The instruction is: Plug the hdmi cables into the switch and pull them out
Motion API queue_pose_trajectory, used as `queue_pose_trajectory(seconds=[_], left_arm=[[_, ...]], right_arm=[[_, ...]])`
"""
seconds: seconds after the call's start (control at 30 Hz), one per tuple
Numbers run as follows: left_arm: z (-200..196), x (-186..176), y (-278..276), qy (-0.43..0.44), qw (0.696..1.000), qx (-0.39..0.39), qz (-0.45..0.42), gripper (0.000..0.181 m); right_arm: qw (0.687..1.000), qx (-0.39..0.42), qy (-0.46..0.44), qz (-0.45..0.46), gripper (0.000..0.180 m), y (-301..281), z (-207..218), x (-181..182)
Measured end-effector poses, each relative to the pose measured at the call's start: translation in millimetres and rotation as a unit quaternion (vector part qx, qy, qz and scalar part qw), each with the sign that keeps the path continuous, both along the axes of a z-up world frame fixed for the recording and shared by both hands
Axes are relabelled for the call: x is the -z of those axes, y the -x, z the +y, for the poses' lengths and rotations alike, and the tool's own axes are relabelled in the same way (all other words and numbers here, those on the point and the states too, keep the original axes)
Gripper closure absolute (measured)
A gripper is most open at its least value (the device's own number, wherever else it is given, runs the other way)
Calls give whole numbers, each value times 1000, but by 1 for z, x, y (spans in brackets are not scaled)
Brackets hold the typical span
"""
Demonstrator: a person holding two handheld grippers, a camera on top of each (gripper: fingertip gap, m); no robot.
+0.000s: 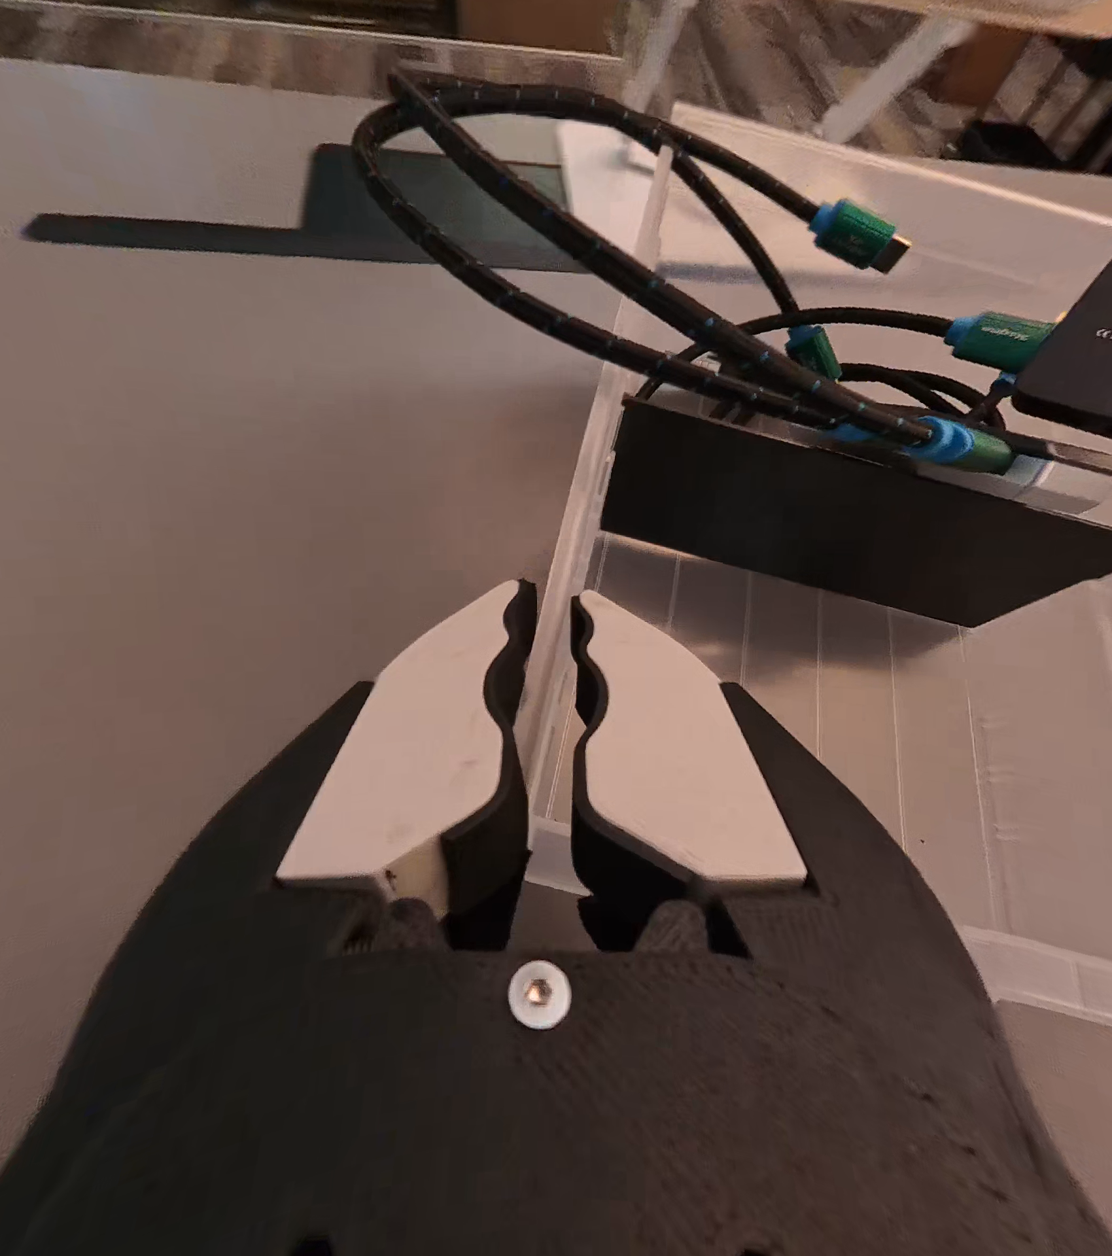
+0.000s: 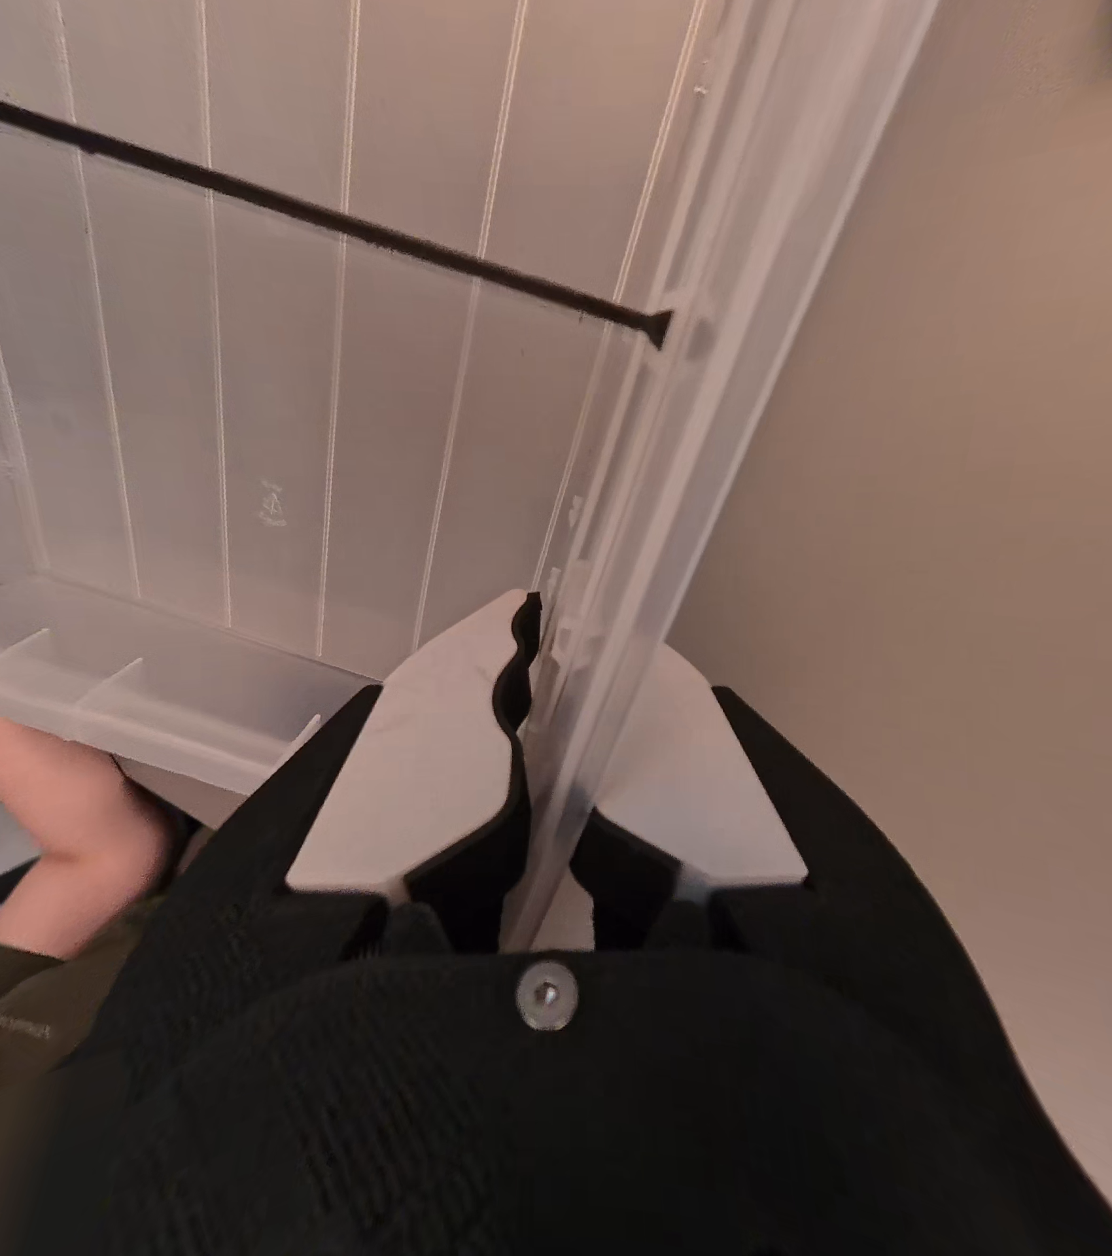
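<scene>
Several black braided HDMI cables (image 1: 540, 224) with green-and-blue plugs lie looped in a clear plastic bin (image 1: 614, 380). One plug (image 1: 856, 234) hangs free. Another plug (image 1: 1002, 336) meets the edge of the black switch (image 1: 1110, 340) at the right. A further plug (image 1: 961, 448) rests on a black box (image 1: 845, 537) in the bin. My left gripper (image 1: 553, 601) is shut on the bin's left wall. My right gripper (image 2: 567, 612) is shut on the bin's right wall (image 2: 709, 340); its far finger shows only through the plastic.
The bin stands on a grey table (image 1: 200, 476), with a dark flat mat (image 1: 438, 197) beyond it. In the right wrist view the ribbed bin floor (image 2: 336, 408) is crossed by a thin black line (image 2: 336, 217). A hand (image 2: 64, 815) in an olive sleeve (image 2: 9, 1006) is at the lower left.
</scene>
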State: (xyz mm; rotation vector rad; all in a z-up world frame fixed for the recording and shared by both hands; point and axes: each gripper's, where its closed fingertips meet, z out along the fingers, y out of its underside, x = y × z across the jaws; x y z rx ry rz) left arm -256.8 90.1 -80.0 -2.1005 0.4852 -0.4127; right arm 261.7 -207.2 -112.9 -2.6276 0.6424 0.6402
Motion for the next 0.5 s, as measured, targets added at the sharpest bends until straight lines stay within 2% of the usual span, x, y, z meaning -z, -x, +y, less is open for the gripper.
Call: queue_pose_trajectory(seconds=[0.03,0.17,0.3,0.43,0.5], left_arm=[[3,0,10,-1,1000,-12,-3,173],[10,0,40,-2,999,-40,-8,177],[18,-2,72,-2,996,-86,-12,177],[29,-1,104,3,992,-129,-9,175],[35,-1,119,8,990,-141,-6,174]], right_arm=[[1000,-12,8,2,176,4,3,4],[997,-58,52,10,176,23,21,24],[991,-86,92,-39,174,28,35,35],[984,-73,146,-65,172,33,30,34],[982,-67,159,-69,165,37,29,32]])
